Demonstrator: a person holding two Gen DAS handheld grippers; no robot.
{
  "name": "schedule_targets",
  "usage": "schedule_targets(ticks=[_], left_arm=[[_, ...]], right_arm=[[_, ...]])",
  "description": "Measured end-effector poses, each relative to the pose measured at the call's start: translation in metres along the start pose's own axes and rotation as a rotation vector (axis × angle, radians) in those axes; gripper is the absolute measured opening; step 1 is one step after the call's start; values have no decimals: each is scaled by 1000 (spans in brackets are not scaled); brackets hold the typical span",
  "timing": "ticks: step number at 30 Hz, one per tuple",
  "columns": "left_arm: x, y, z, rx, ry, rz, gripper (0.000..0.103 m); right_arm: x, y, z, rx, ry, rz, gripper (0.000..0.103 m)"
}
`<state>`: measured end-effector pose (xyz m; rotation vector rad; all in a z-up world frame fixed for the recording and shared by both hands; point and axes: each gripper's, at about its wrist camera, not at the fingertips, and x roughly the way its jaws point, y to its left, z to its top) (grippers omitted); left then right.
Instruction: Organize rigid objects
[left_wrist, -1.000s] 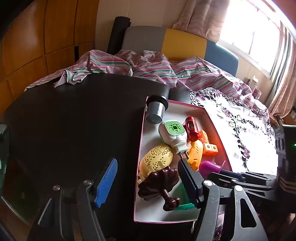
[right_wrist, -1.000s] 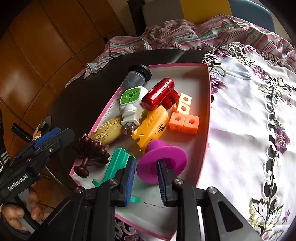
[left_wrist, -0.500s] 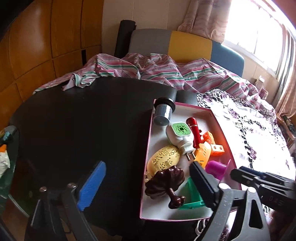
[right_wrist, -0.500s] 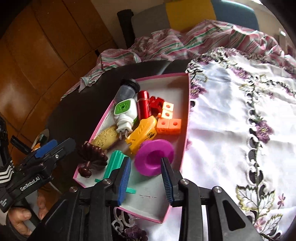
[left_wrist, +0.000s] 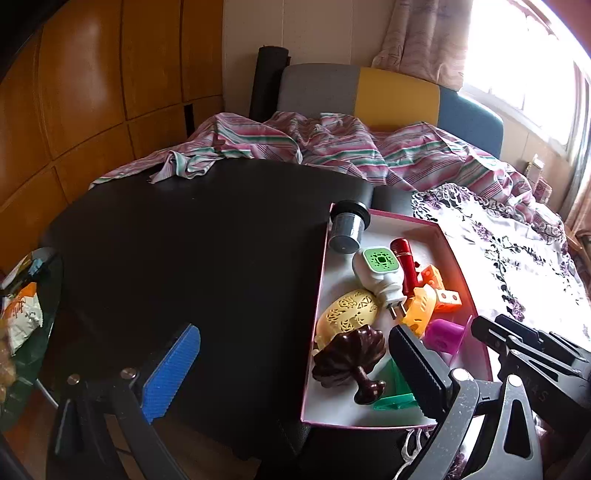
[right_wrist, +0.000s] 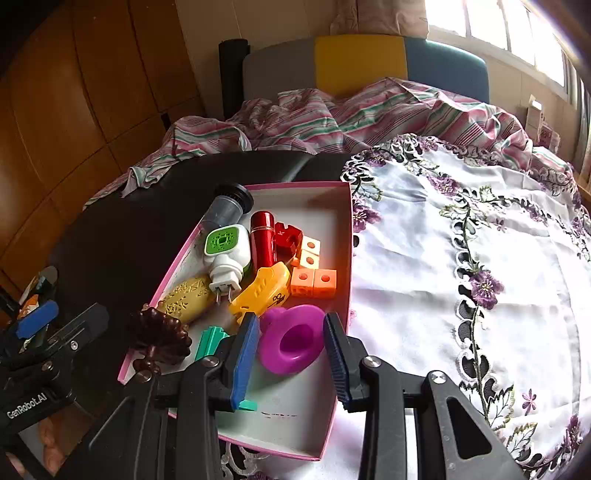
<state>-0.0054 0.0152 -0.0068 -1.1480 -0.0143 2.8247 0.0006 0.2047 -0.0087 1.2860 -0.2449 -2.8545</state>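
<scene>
While the left gripper (left_wrist: 291, 362) has its jaws opening wide with nothing between them, the left wrist view shows the pink-rimmed box (left_wrist: 320, 280) ahead and to its right on the black table (left_wrist: 192, 258). Dark brown fan-shaped piece (left_wrist: 349, 356) lies just beside the right finger (left_wrist: 413, 363), not touching a pad. Beyond it: perforated yellow egg-shaped case (left_wrist: 349, 314), white plug-in unit with green face (left_wrist: 380, 269), red cylinder (left_wrist: 404, 258), grey jar with black cap (left_wrist: 347, 229) at the far corner. Right gripper body shows at lower right.

Right wrist view: right gripper (right_wrist: 290, 349) is partly spread, pads flanking the purple funnel-shaped piece (right_wrist: 291, 343) inside the box (right_wrist: 343, 258); contact with the pads cannot be told, small gaps seem visible. Teal piece (right_wrist: 208, 339) sits left of the left finger. Ahead: yellow tool (right_wrist: 264, 291), orange cubes (right_wrist: 314, 282), red block (right_wrist: 288, 236). Floral embroidered cloth (right_wrist: 461, 277) spreads right of the gripper; striped sheet (right_wrist: 332, 114) far beyond.
</scene>
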Motion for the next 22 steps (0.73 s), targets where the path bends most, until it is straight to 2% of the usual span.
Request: schedule_targets(ticks=[7, 22], left_arm=[[-10, -3, -5, 18, -33, 70, 103], [-15, 4, -6, -10, -33, 40, 102]], right_arm=[[-2, 7, -3, -18, -13, -25, 36], [-6, 19, -5, -40, -23, -22, 36]])
